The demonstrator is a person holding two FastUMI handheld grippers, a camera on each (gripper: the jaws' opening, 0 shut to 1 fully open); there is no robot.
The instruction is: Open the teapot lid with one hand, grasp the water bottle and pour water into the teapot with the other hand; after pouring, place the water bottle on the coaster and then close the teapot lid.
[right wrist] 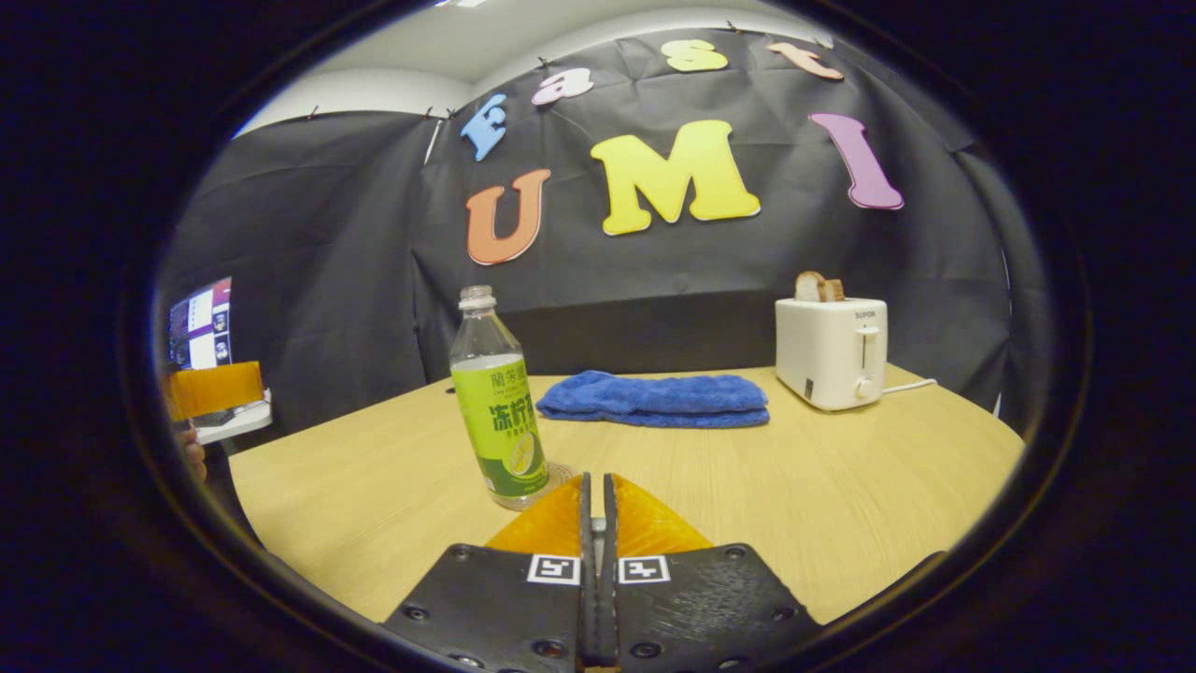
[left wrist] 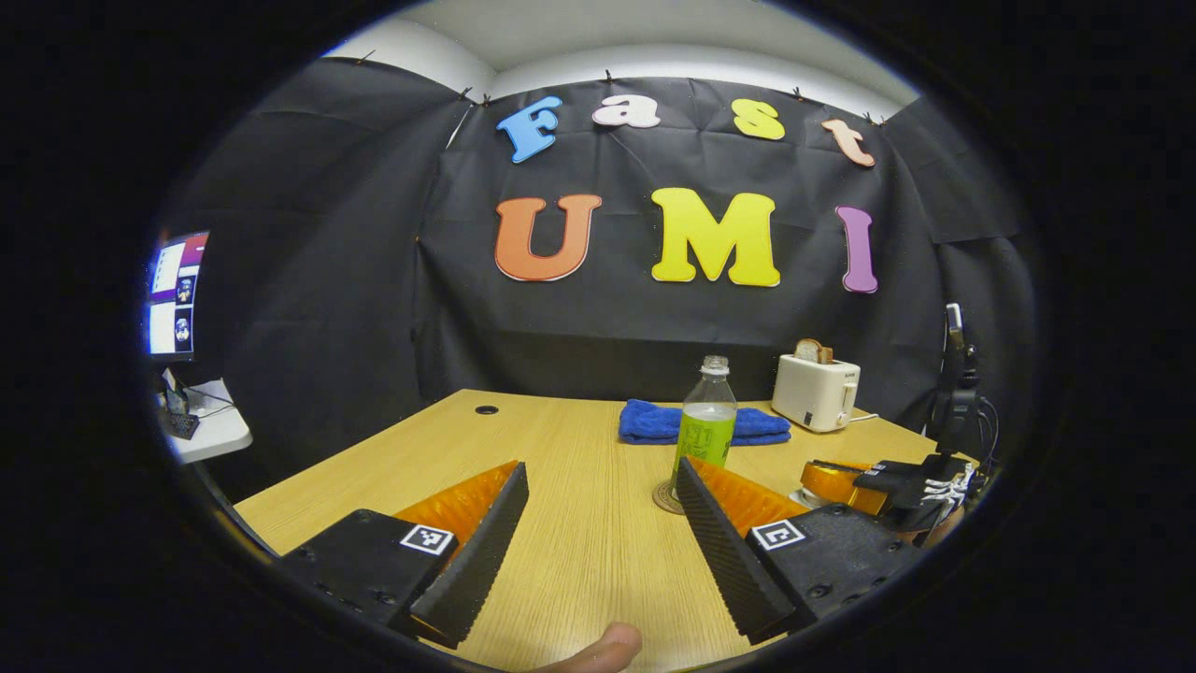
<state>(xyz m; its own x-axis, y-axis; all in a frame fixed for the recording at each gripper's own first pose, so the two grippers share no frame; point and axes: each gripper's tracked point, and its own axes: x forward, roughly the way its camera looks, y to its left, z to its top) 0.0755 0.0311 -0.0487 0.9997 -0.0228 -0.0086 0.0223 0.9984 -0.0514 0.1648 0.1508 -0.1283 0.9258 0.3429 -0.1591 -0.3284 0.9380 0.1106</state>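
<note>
Bottle point(right wrist: 495, 402) upright on coaster point(left wrist: 667, 497), mid counter point(right wrist: 841, 486) | step: likely lid closing | left tool point(left wrist: 598, 533) wide open, empty | right tool point(right wrist: 595, 523) closed, empty | next: find teapot, none seen

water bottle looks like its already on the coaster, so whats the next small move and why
Probably back both grippers away. The water bottle stands upright on the coaster, uncapped and untouched. The left gripper is open with nothing between its fingers; the right gripper is shut and empty. I see no teapot in these views.
</note>
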